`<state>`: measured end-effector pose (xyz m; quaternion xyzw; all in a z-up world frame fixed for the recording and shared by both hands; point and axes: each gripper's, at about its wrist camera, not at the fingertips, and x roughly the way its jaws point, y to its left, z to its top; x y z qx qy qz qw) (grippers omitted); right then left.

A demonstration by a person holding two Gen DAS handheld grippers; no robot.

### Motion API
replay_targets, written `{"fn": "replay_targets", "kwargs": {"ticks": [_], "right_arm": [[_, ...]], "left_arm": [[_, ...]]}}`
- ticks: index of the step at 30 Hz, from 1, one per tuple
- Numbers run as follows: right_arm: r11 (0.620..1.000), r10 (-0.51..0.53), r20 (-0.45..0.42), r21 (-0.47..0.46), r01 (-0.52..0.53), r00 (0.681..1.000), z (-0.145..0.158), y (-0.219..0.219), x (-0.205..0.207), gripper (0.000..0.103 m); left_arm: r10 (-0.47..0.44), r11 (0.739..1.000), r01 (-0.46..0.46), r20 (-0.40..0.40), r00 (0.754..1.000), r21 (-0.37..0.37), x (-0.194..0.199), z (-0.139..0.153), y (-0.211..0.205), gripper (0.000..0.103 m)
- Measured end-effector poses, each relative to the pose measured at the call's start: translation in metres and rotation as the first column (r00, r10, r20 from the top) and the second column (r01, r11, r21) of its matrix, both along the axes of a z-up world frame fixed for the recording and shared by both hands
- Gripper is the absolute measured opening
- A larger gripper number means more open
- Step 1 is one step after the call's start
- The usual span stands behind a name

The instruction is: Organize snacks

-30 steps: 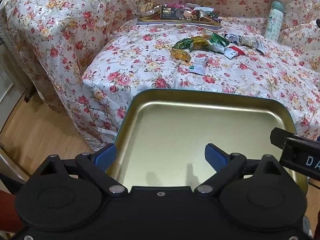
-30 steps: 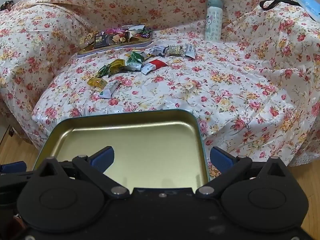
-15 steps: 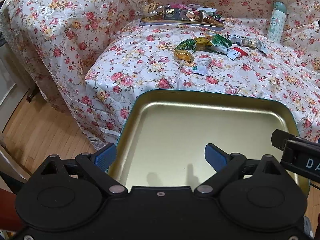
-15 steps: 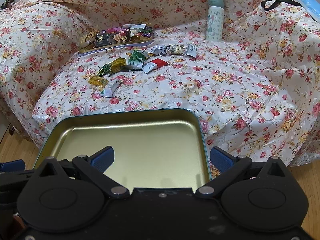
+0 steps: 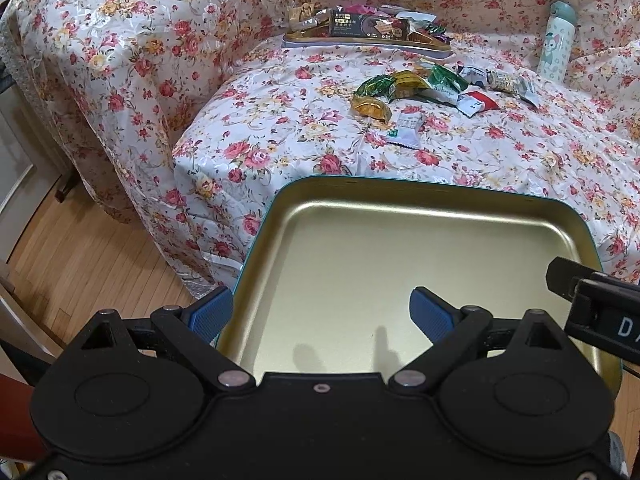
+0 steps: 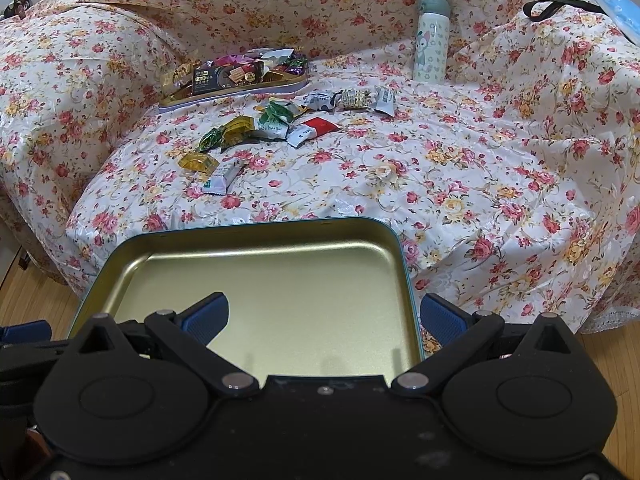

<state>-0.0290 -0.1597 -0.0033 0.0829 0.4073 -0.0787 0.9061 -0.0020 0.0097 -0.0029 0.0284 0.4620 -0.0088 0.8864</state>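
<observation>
An empty gold tin tray (image 5: 420,276) with a teal rim hangs in front of the sofa, also in the right wrist view (image 6: 280,280). My left gripper (image 5: 320,314) is open and straddles the tray's left rim. My right gripper (image 6: 324,316) is open and straddles its right rim. Whether the fingers touch the tray is unclear. Several loose wrapped snacks (image 5: 424,88) lie on the floral sofa seat, also in the right wrist view (image 6: 264,132). A second tin full of snacks (image 5: 368,34) sits at the back of the seat, also in the right wrist view (image 6: 236,74).
A pale green bottle (image 6: 431,38) stands upright at the back of the seat, right of the snacks. The floral cover (image 6: 460,168) drapes over the whole sofa. Wooden floor (image 5: 80,256) lies to the left. A black strap (image 6: 560,6) rests on the right armrest.
Both grippers and the empty tray have moved slightly toward the sofa; the snacks appear a little lower and nearer in both views. The jaws have not changed.
</observation>
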Motion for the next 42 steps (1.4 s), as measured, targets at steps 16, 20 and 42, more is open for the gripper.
{"fn": "replay_targets", "kwargs": {"ticks": [16, 20, 42], "right_arm": [[1.0, -0.002, 0.001, 0.002, 0.002, 1.0, -0.0001, -0.0005, 0.001, 0.103], [1.0, -0.003, 0.001, 0.002, 0.003, 1.0, 0.0001, -0.0005, 0.0011, 0.103], [1.0, 0.0, 0.003, 0.001, 0.0, 1.0, 0.0, 0.0012, 0.0002, 0.103]], "left_arm": [[0.007, 1.0, -0.007, -0.01, 1.0, 0.005, 0.0009, -0.002, 0.001, 0.095], [0.008, 1.0, -0.008, -0.008, 1.0, 0.007, 0.0006, -0.0017, -0.0003, 0.095], [0.011, 1.0, -0.011, -0.012, 1.0, 0.006, 0.001, -0.0011, -0.0008, 0.095]]}}
